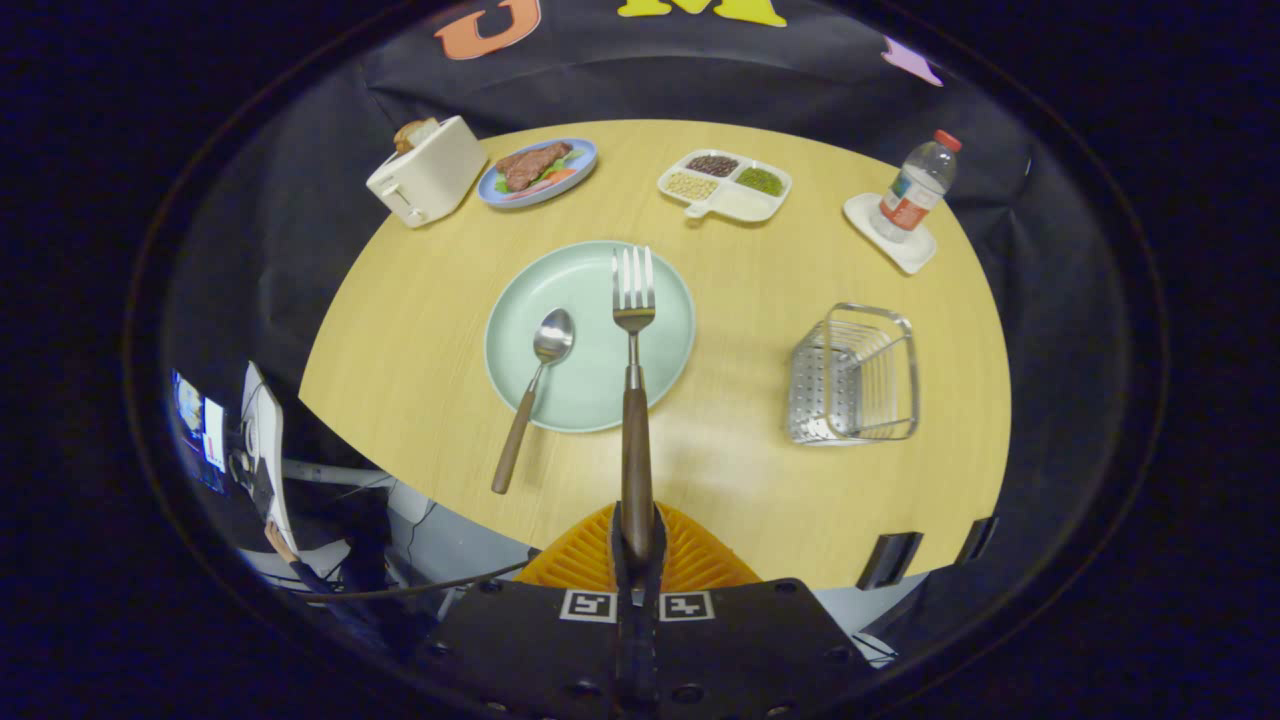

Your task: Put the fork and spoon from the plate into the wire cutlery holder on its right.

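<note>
Round wood-grain counter (420,340) against the black cloth wall. Far side: toaster (428,172) with bread, blue dish (538,170) of food, divided tray (725,185), bottle (918,187) on a white coaster. Pale green plate (590,335) at centre; spoon (532,395) lies with its bowl on the plate, handle over the near rim. Wire cutlery holder (855,375) stands right of the plate, well apart. Tongs (637,545) closed on the fork (634,400) by its wooden handle end; tines point ahead over the plate.
</note>
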The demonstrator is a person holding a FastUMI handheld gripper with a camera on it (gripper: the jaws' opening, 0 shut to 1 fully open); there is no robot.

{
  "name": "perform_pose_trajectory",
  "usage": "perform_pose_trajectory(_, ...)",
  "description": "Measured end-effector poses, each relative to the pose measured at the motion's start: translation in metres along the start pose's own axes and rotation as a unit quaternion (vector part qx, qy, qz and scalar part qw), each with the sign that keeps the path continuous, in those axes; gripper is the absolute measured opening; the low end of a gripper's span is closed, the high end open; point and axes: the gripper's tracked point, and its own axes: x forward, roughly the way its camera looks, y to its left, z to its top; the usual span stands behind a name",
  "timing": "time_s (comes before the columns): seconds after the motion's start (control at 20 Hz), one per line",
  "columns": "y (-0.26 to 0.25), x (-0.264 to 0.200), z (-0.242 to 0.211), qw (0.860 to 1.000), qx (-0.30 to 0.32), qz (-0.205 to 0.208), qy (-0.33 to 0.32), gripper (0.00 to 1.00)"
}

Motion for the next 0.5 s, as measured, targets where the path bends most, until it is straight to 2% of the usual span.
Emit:
perform_pose_trajectory(0.25,-0.075,-0.038,-0.009,0.998,0.044,-0.048,0.000,0.01)
perform_pose_trajectory(0.5,-0.102,-0.033,-0.024,0.996,0.067,-0.054,0.023,0.01)
